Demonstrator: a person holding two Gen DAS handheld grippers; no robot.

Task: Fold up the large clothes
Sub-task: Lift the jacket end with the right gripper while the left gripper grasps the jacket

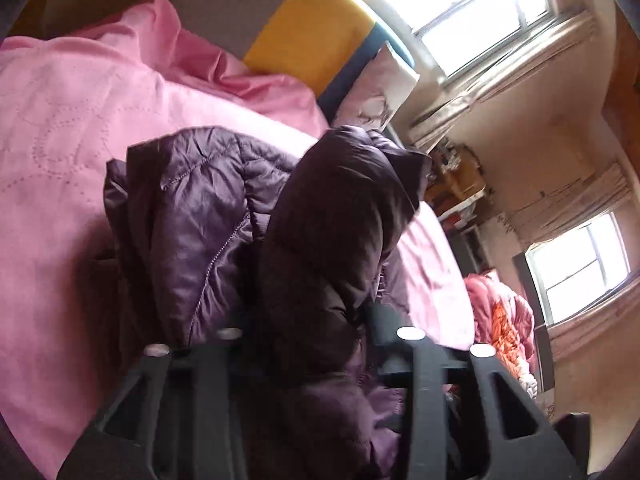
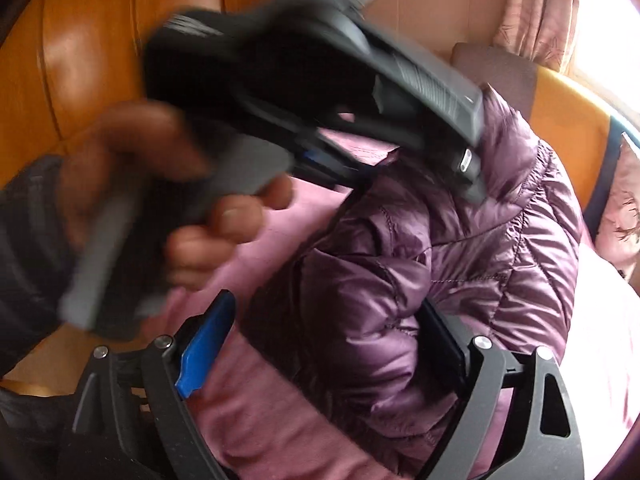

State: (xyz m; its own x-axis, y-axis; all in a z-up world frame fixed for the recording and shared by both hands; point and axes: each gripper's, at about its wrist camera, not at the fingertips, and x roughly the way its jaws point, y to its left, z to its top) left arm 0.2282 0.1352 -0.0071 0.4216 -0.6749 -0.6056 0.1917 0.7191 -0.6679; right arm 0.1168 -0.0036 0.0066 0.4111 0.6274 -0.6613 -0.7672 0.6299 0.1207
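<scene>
I can read no brand, label or lettering anywhere; the only pattern is dotted stitching on the pink bedspread [image 1: 80, 128].

The purple puffer jacket [image 1: 224, 216] lies bunched on that bedspread, near the middle of the bed. In my left wrist view a dark fold of it rises between the fingers of the left gripper [image 1: 320, 320], whose jaws are clenched on the fabric. In my right wrist view the right gripper [image 2: 320, 344] has its jaws released and standing wide, a blue pad on the left finger, with a quilted bulge of the jacket lying between them; the pads do not press on it. Beyond it, blurred, a hand [image 2: 168, 200] grips the handle of the left gripper.

At the far end of the bed lean a yellow cushion [image 1: 312, 28] and a pale patterned pillow [image 1: 380, 92]. Two bright windows [image 1: 472, 12] sit in a worn, pale wall on the right, with a cluttered shelf between them. Orange wood panelling [image 2: 80, 40] lines the left side.
</scene>
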